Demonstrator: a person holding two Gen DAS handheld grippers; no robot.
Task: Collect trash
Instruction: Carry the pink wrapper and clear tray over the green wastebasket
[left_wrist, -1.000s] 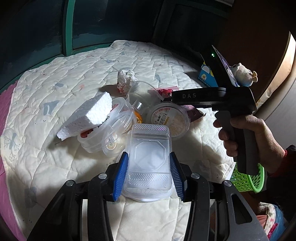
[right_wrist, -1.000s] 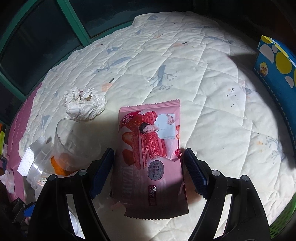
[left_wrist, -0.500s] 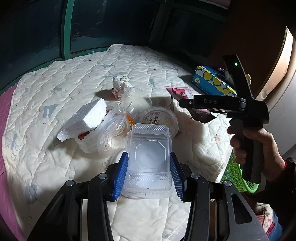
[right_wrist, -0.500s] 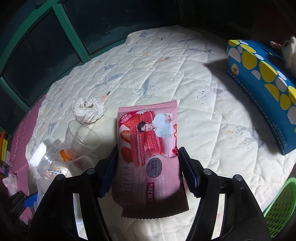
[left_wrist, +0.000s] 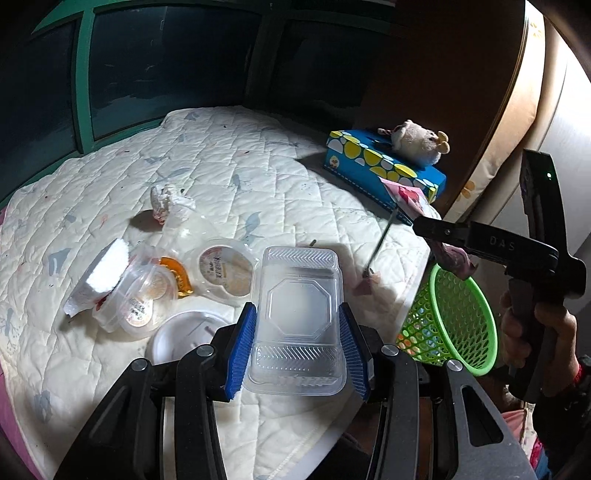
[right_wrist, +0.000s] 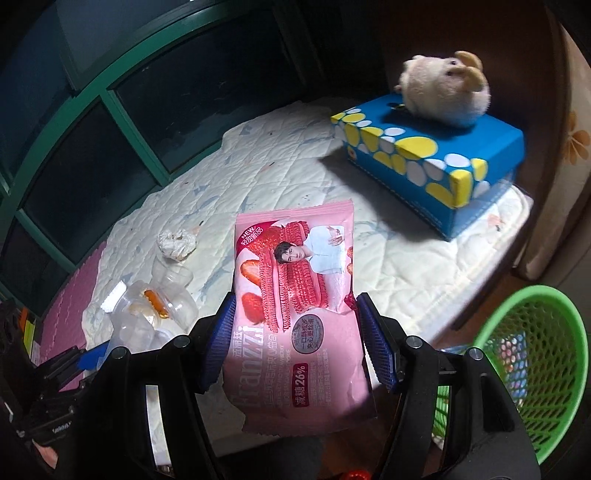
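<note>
Now both tools carry trash clear of the bed (left_wrist: 258, 177). The left tool (left_wrist: 297, 343) is clamped on a clear tray (left_wrist: 301, 306), its blue pads pressing the tray's two long sides, just as a second ago; the tray sits higher above the quilt than it did, and a white lid (left_wrist: 177, 336) that it hid shows below it. The right tool (right_wrist: 295, 339) has just closed its jaws, and they now grip a pink wrapper (right_wrist: 295, 295) by both edges. A second ago that wrapper lay flat on the quilt with the pads standing off it on either side; now it hangs off the bed, its lower end drooping past the mattress edge.

In the left view the right tool (left_wrist: 424, 225), held in a hand (left_wrist: 532, 328), has swung from over the trash pile to the bed's corner, and the wrapper (left_wrist: 410, 195) dangles just above a green basket (left_wrist: 461, 317) beside the bed. That basket (right_wrist: 535, 350) has come well into the right view at lower right.

Left on the quilt are a foam block (left_wrist: 107, 269), clear cups (left_wrist: 144, 295), a round tub (left_wrist: 225, 269) and a crumpled paper (left_wrist: 166, 195). A blue box (right_wrist: 436, 158) with a plush toy (right_wrist: 443, 88) on top sits at the bed's far corner.
</note>
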